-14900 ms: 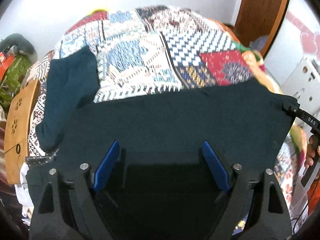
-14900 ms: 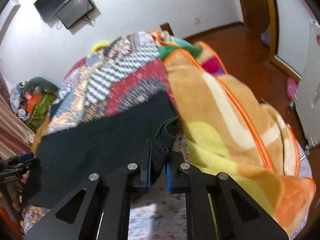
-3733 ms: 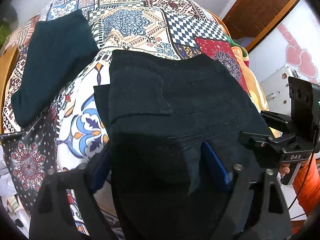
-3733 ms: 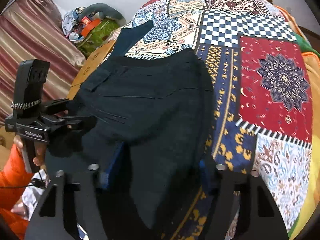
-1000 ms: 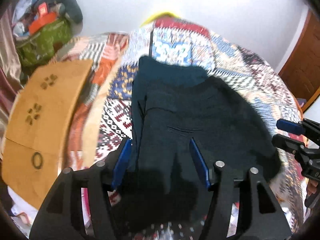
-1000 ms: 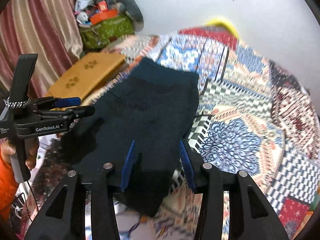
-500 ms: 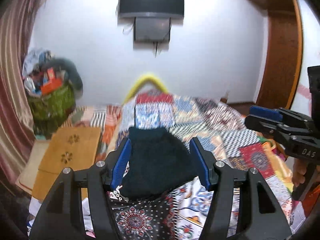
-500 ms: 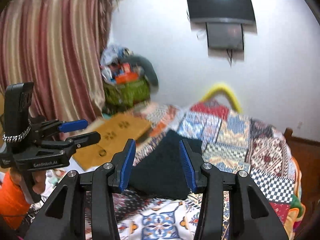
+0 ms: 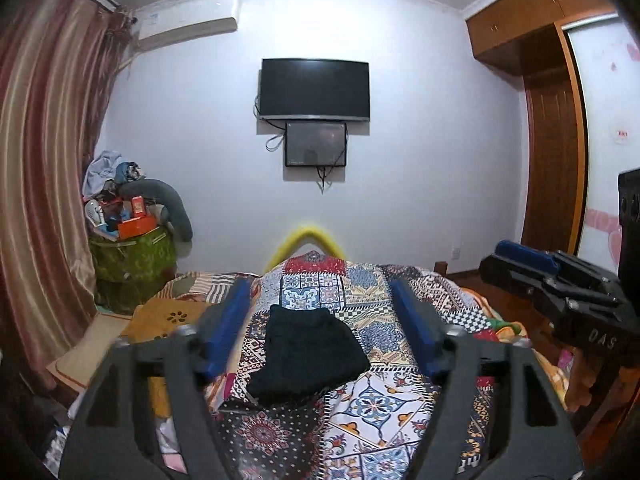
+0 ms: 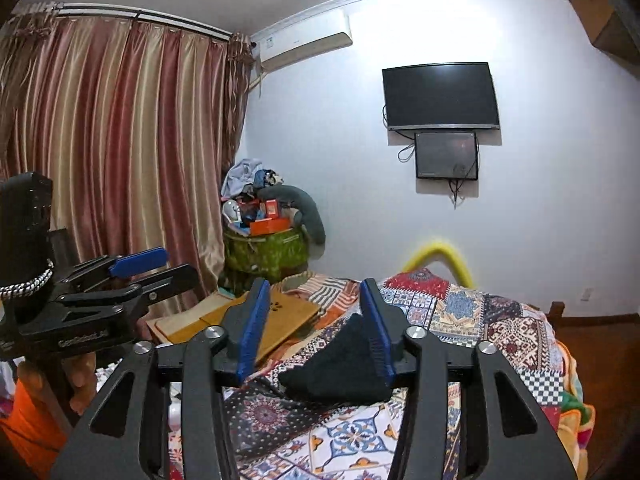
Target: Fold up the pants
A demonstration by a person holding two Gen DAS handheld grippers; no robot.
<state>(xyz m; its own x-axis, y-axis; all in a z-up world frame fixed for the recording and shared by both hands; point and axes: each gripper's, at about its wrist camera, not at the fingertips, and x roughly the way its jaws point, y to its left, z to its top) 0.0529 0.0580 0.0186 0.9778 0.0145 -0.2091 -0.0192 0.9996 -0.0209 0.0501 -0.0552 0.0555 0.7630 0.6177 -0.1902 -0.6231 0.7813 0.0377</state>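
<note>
Black pants (image 9: 306, 354), folded into a compact bundle, lie on the patchwork-patterned quilt (image 9: 372, 396) covering the bed, toward its left side and well away from both tools. Left tongs (image 9: 322, 330) held up in the air above the near end of the bed, blue-padded jaws spread wide and just been opening; nothing between them, the pants only seen through the gap. Right tongs (image 10: 316, 330) likewise raised, jaws parted to a moderate gap and just been opening, nothing gripped; in the right wrist view the bundle (image 10: 340, 368) shows beyond the right jaw. Each tool appears in the other's view, gripped by a hand (image 10: 78, 380) at an orange sleeve (image 10: 28, 428). Beside the bed, a flat wooden board (image 10: 276, 320). Black wall-mounted television (image 9: 314, 90) on the white far wall; striped red-gold curtain (image 10: 116, 152) to the left.
</note>
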